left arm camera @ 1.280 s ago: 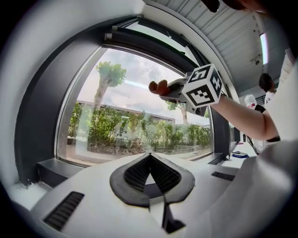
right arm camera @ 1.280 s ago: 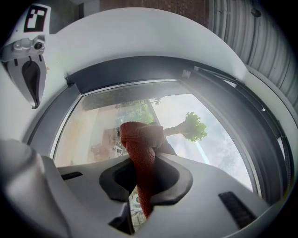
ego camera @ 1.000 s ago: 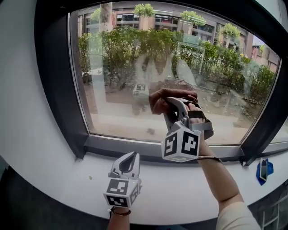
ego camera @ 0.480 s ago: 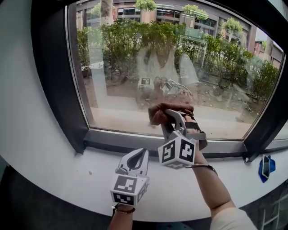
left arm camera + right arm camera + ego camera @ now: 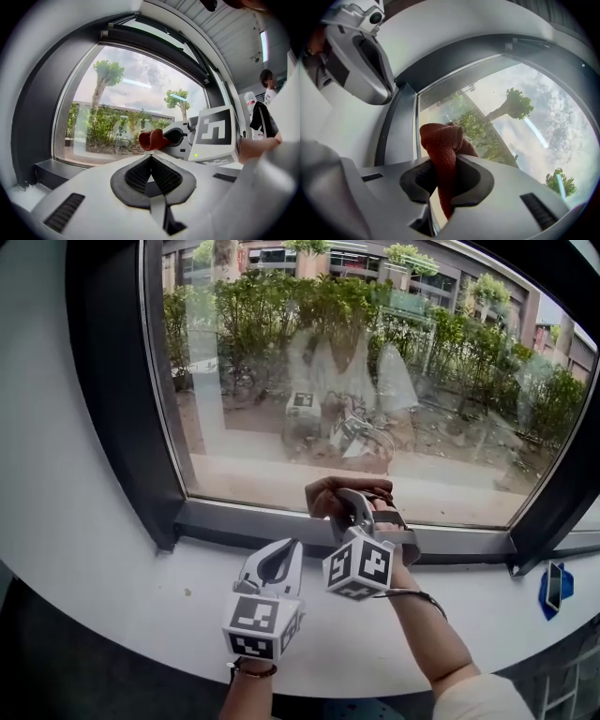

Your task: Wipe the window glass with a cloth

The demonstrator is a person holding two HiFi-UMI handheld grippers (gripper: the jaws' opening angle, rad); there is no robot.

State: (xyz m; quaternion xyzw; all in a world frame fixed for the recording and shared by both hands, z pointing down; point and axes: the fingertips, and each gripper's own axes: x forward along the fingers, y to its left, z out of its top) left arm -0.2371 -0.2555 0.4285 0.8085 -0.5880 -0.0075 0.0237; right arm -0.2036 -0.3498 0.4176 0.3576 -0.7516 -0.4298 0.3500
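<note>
- My right gripper (image 5: 443, 164) is clamped on the red-brown cloth (image 5: 439, 140), low by the window glass (image 5: 375, 381).
- Left gripper (image 5: 151, 158) jaws pinched together, empty, nearer me over the white sill (image 5: 141, 606).

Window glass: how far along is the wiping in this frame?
Done: cloth is picked up, clamped in the right gripper. In hand: it sits at the bottom edge of the glass, by the lower frame. The left gripper is shut, empty, over the sill. Left: which areas are wiped cannot be told.

The cloth (image 5: 324, 495), in the right gripper (image 5: 347, 505), lies against the bottom of the window glass (image 5: 281, 381); the left gripper (image 5: 287, 549) lies nearer. The sill (image 5: 112, 596) is beneath both.
</note>
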